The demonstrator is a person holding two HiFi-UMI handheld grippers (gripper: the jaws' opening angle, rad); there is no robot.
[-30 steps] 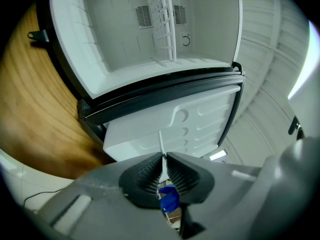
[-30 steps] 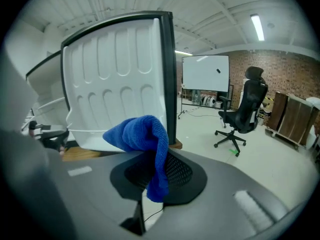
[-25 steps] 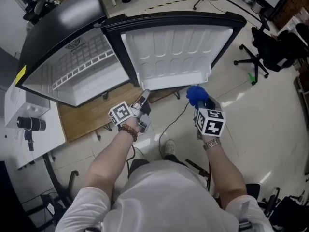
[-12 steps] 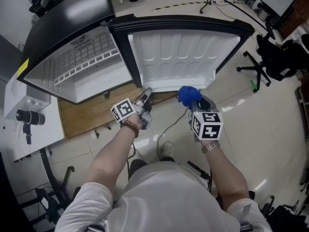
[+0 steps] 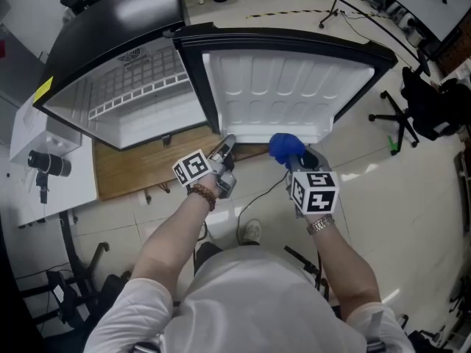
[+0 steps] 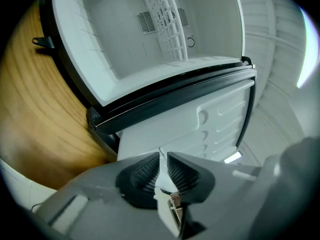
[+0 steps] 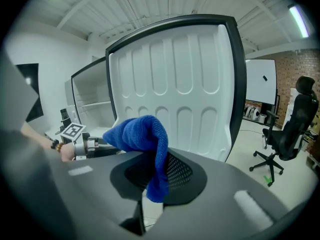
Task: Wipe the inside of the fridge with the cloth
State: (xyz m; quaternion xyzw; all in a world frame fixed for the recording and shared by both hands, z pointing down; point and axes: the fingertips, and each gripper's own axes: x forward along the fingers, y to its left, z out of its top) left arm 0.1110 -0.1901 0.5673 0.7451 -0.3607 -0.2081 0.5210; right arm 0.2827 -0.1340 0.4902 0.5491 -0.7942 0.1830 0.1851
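Currently, the step in hand was judged to be the approach: carrying the crumpled blue microfibre cloth toward the white-lined cavity of the small black fridge. The right gripper was clenched on the cloth. One fold was pinched between its jaws, and the bulk was bunched above and ahead of the tips. The left gripper was closed and empty, near the lower edge of the open, white-moulded fridge door.

To do the step well, the right gripper should swing left past the door edge into the cavity. It should lead with the bunched cloth so that fabric, not jaw, meets the liner, and the grip should be kept firm.

The cloth hung just in front of the door's inner panel, apparently apart from it. It was well short of the cavity and its white grid shelf.
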